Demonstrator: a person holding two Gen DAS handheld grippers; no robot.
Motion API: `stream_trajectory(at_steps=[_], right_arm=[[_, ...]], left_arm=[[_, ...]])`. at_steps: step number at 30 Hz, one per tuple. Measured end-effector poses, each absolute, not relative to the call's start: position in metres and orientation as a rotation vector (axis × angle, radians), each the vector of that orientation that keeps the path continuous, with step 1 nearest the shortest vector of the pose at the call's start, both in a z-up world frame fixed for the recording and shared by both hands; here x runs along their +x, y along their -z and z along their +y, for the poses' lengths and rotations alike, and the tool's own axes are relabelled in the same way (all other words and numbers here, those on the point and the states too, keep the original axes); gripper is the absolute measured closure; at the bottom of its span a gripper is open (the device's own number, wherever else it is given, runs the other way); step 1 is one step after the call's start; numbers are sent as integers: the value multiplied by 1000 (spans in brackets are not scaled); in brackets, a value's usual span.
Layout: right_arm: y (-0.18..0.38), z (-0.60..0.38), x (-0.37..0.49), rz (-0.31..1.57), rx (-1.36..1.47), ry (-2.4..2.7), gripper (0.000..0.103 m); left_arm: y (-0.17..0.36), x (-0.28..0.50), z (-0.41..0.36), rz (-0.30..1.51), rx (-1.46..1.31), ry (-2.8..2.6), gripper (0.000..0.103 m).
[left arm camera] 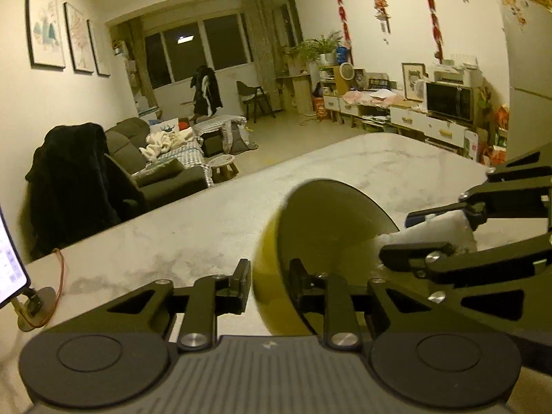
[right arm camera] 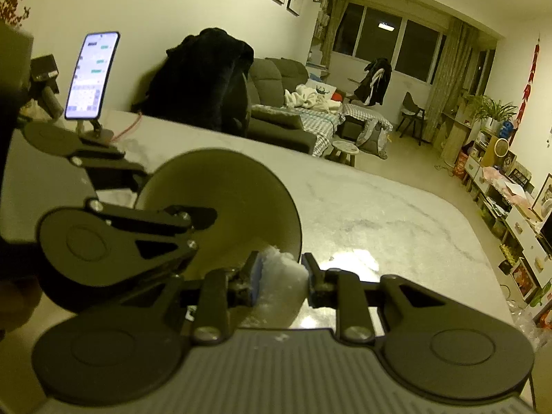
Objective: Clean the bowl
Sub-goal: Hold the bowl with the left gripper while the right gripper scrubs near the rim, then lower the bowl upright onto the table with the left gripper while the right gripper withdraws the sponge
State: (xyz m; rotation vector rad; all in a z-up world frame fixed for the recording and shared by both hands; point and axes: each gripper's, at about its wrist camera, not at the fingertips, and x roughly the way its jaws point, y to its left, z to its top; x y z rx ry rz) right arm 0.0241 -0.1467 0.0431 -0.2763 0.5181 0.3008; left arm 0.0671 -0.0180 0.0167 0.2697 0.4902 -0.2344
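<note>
Yellow bowl tilted on edge, dark inside, left gripper clamping rim.

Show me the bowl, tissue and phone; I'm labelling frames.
bowl (right arm camera: 220,186): right wrist view, dark inner wall.
tissue (right arm camera: 283,272): right wrist view, white wad's top.
phone (right arm camera: 91,76): right wrist view, lit screen.

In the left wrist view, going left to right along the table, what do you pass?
Phone on its stand → left tool gripping the bowl rim → white wad held in the right tool.
</note>
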Motion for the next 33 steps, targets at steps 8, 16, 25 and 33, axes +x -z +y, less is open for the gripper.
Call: stream_trajectory(at_steps=[8, 16, 25, 33], right_arm=[[-67, -143, 27, 456, -277, -296, 80], [-88, -151, 30, 405, -254, -264, 82], [-84, -171, 37, 459, -211, -201, 84], [-73, -174, 43, 525, -212, -186, 83]], left_arm=[[-29, 76, -7, 502, 246, 199, 78], [-38, 82, 17, 522, 167, 168, 77], [-46, 73, 17, 516, 198, 157, 77], [-51, 67, 7, 536, 207, 147, 74]])
